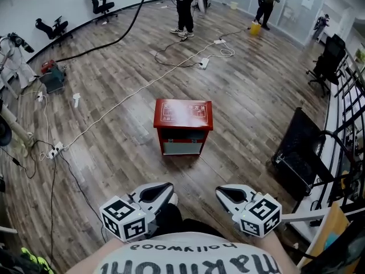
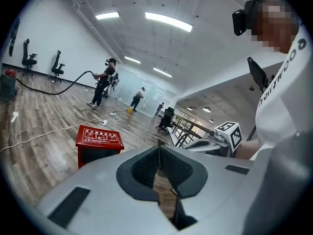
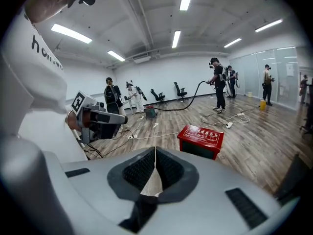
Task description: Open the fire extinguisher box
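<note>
Red fire extinguisher box (image 1: 183, 121) sits lid-down on the wooden floor (image 1: 114, 67), far from both grippers. Left gripper (image 1: 165, 190) and right gripper (image 1: 224, 193) are clenched, empty; nudging the lid like that could skid the box away.

Bare floor (image 1: 188, 173) ran straight from the left gripper (image 1: 168, 187) and right gripper (image 1: 220, 192) to the box (image 1: 183, 121) front. A white cable (image 1: 125, 101) crossed the floor left of the box, apart from it. A black case (image 1: 296, 153) beside a railing (image 1: 348, 113) narrowed the right side. People (image 1: 184, 7) and a hose (image 1: 122, 36) were well beyond the box.
</note>
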Demonstrator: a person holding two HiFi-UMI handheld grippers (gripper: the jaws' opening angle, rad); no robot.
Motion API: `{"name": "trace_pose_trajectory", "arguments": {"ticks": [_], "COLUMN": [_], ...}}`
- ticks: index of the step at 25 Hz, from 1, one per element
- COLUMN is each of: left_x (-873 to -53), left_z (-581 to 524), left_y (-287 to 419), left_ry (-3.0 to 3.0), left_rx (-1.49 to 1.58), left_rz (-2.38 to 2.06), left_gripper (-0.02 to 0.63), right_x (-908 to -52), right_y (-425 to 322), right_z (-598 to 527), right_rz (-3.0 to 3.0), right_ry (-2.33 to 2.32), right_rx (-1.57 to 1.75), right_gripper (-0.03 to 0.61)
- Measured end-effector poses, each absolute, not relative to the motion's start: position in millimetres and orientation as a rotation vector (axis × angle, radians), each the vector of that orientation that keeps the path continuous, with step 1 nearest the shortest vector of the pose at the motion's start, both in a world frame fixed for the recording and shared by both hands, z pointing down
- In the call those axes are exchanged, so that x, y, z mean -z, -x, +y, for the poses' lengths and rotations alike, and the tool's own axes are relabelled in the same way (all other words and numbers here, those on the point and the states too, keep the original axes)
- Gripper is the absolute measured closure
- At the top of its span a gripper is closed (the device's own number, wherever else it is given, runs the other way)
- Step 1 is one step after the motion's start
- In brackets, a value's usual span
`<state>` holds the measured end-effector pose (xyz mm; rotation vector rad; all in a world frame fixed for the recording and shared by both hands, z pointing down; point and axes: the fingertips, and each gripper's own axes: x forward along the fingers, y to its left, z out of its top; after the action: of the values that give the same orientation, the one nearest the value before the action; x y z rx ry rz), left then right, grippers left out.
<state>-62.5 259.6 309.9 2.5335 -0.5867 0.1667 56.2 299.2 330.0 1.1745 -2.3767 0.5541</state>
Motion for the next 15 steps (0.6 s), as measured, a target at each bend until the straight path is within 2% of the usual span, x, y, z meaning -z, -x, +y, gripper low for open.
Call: {"name": "trace_pose_trajectory", "arguments": {"ticks": [15], "left_x": [-314], "left_z": [167], "left_y": [56], "left_ry": [-2.524], "left_rx": [-0.231], "left_rz": [-0.534], "left_gripper": [0.603], "right_x": [-332], "right_y": [-59], "right_z": [206], "right_rz": [-2.357], "right_ry": [-1.189], "right_rx": [-0.583], "right_gripper": [0.568]}}
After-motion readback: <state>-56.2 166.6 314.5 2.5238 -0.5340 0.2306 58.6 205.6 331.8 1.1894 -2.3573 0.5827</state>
